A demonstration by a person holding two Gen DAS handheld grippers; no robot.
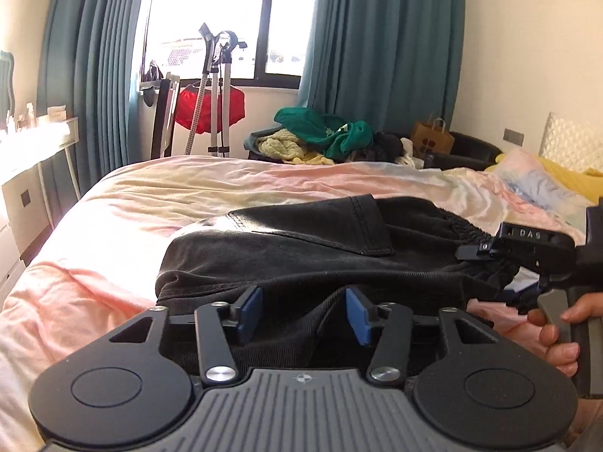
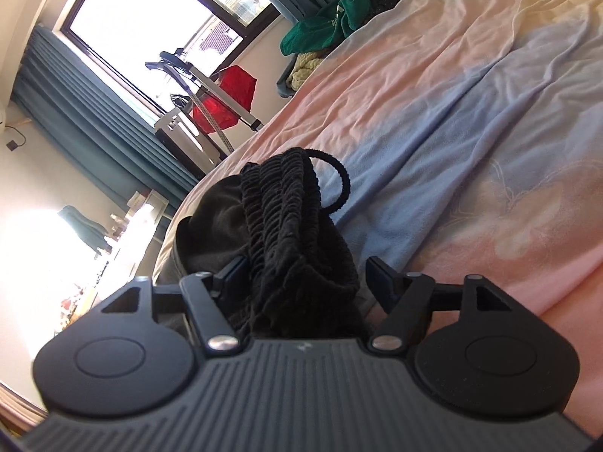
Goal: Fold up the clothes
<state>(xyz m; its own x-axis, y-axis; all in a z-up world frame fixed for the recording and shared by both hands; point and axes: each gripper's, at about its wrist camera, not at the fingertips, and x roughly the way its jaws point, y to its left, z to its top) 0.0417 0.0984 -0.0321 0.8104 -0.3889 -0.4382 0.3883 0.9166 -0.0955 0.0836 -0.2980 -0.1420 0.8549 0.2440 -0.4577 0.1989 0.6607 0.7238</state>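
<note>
Left tongs [image 1: 304, 314] agape, right tongs [image 2: 306, 277] agape, one black shorts [image 1: 301, 260], one bed [image 1: 150, 188]

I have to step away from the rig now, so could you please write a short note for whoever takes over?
Left tool: open, fingers either side of the black shorts' near edge, not clamped.
Right tool: open around the bunched elastic waistband; nothing gripped.
The shorts lie partly folded on the bed, a flap turned over on top.
Left: finish the fold, then see to the clothes pile beyond the bed.
</note>
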